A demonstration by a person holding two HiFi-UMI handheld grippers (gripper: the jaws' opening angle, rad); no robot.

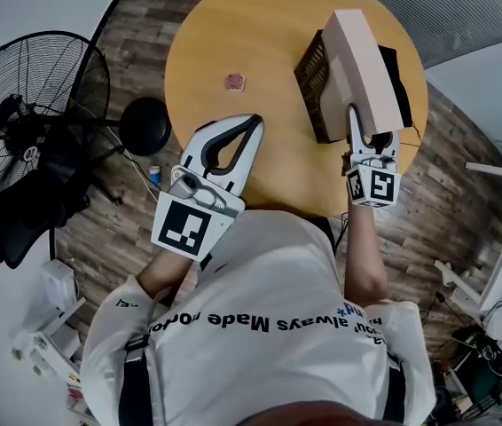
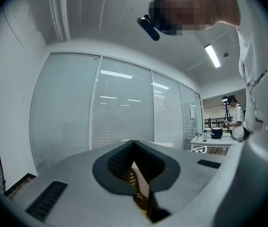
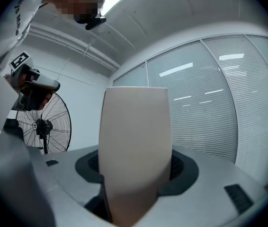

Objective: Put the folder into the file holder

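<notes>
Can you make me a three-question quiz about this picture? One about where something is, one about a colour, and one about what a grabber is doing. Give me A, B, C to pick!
1. Where is the small reddish-brown square thing?
A. on the round wooden table
B. on the floor
C. on a shelf

2. What colour is the flat cardboard folder?
A. blue
B. beige
C. green

3. What is the right gripper doing?
A. open and empty
B. shut on the folder
C. lying on the table

Answers:
1 A: it lies on the bare tabletop, apart from the black mesh file holder.
2 B: it looks beige in both the head view and the right gripper view.
3 B: its jaws clamp the folder's lower end.
</notes>
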